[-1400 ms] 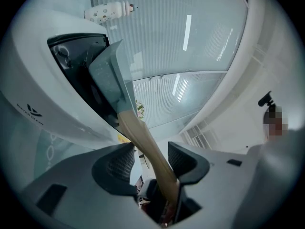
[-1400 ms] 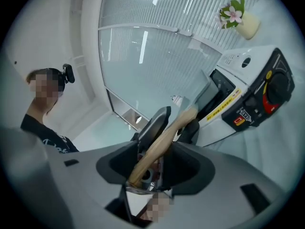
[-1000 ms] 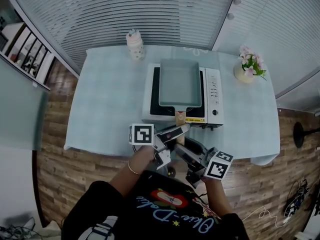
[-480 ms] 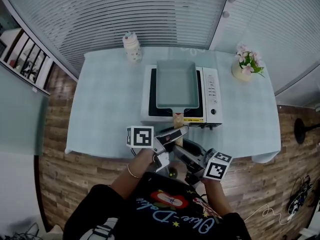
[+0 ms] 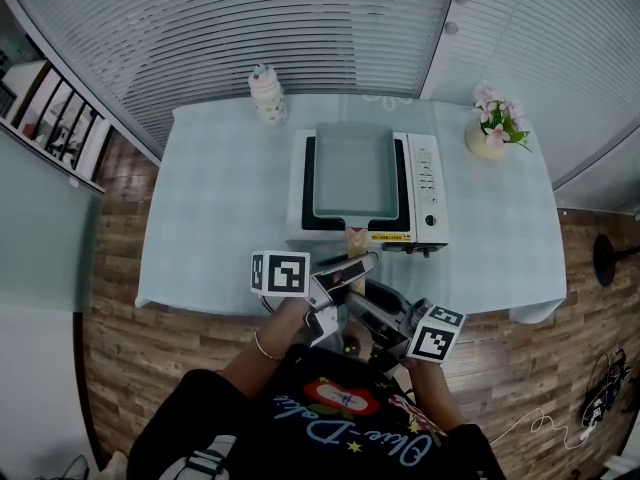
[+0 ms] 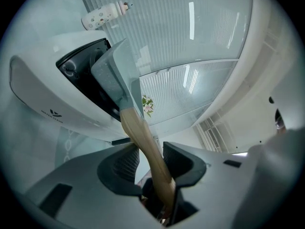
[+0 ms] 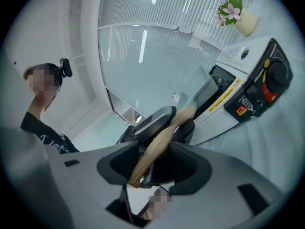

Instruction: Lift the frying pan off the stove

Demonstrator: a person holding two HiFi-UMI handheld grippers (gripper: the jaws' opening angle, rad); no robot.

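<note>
A rectangular grey-green frying pan (image 5: 355,173) sits on the white stove (image 5: 425,183), its wooden handle (image 5: 355,240) sticking out over the table's near edge. My left gripper (image 5: 358,266) has just been closing and is shut on that handle (image 6: 138,132), which runs between its pads up to the pan (image 6: 114,75). Just behind and to the right, my right gripper (image 5: 362,298) stands open. In the right gripper view the handle's end (image 7: 159,140) lies inside the wide gap of the right gripper (image 7: 155,159) without its pads pressing, beside a left finger (image 7: 155,120).
The stove stands mid-table on a pale blue cloth (image 5: 220,208). A patterned bottle (image 5: 267,93) is at the back left and a flower vase (image 5: 490,133) at the back right. The stove's knobs and red switch (image 7: 269,82) face the near right. Wooden floor surrounds the table.
Nothing in the scene has visibly moved; only the head view shifts slightly. The pan stays flat on the stove and both grippers stay at the handle.
</note>
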